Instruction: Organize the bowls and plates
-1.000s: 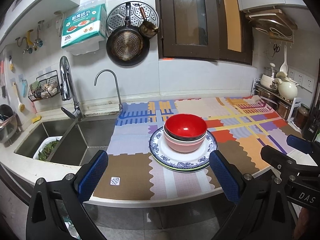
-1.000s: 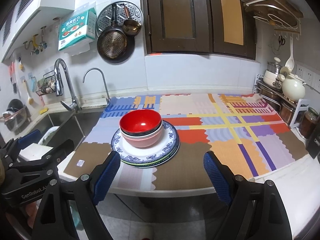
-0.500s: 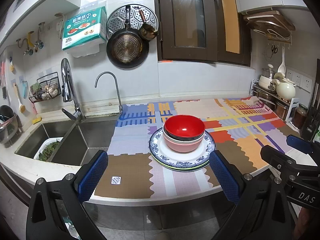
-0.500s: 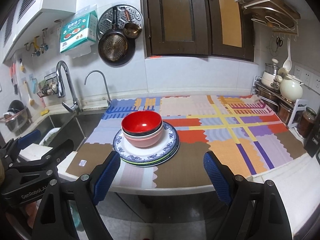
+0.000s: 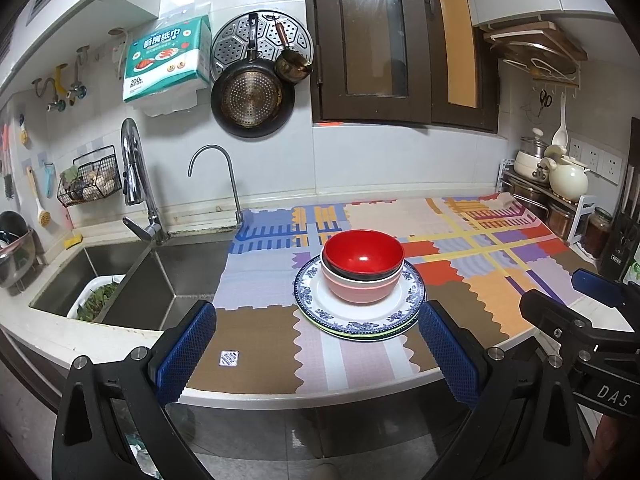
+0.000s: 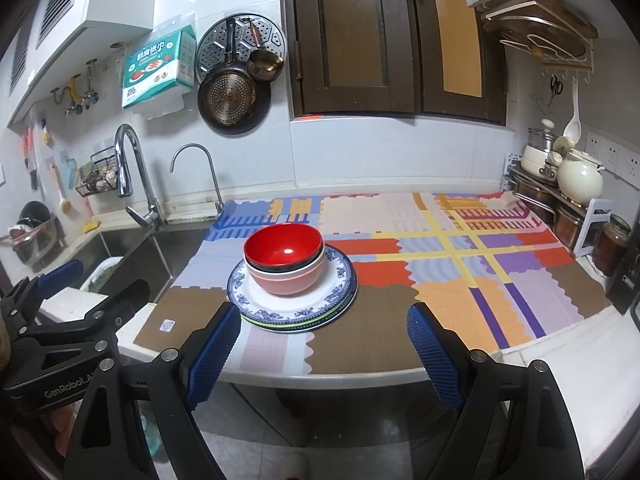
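Note:
A red bowl (image 5: 362, 254) is nested in a pink bowl (image 5: 360, 290), with a white rim between them. They stand on a blue-patterned white plate (image 5: 360, 312) that tops a small stack of plates on the patchwork mat (image 5: 460, 256). The stack also shows in the right wrist view: red bowl (image 6: 283, 247), plate (image 6: 292, 304). My left gripper (image 5: 318, 354) is open and empty, in front of the counter edge. My right gripper (image 6: 324, 350) is open and empty, to the right of the left one.
A steel sink (image 5: 132, 276) with a white basket of greens (image 5: 96, 298) lies to the left. Two faucets (image 5: 138, 184) stand behind it. Pots and a cream kettle (image 5: 566, 178) sit on a rack at the far right. Pans (image 5: 250, 100) hang on the wall.
Both grippers have shifted slightly, so the stack sits a little differently in each view. The bowls and plates have not moved.

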Tool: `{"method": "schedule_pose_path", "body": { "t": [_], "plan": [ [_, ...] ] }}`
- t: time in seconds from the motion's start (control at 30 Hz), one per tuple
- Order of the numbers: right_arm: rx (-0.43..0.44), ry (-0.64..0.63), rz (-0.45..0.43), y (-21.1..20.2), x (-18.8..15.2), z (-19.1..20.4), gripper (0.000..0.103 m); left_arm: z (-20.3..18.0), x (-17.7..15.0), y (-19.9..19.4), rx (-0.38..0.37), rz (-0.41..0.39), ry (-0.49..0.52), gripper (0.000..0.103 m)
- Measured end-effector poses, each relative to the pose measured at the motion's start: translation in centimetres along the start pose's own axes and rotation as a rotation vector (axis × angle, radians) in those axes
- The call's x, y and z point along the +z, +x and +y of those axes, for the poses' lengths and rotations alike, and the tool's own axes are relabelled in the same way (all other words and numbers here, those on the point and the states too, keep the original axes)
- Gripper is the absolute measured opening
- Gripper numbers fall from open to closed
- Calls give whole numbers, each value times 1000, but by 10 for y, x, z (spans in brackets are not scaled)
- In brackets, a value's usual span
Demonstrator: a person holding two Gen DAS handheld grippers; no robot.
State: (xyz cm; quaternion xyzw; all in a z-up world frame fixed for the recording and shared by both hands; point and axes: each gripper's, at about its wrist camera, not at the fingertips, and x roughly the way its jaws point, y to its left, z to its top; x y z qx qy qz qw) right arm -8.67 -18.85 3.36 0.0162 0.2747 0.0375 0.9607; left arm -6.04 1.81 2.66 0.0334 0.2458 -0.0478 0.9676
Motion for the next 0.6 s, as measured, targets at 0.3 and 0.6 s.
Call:
{"method": "schedule_pose_path", "body": {
  "t": [0.3,0.6],
  "plan": [
    [2,1,3,-2,-1,-1,86,-3,-1,-3,-3,1,0,103],
    [0,3,9,-3,-4,-3,86,-4,-3,-5,0,3,-3,103]
  ]
}}
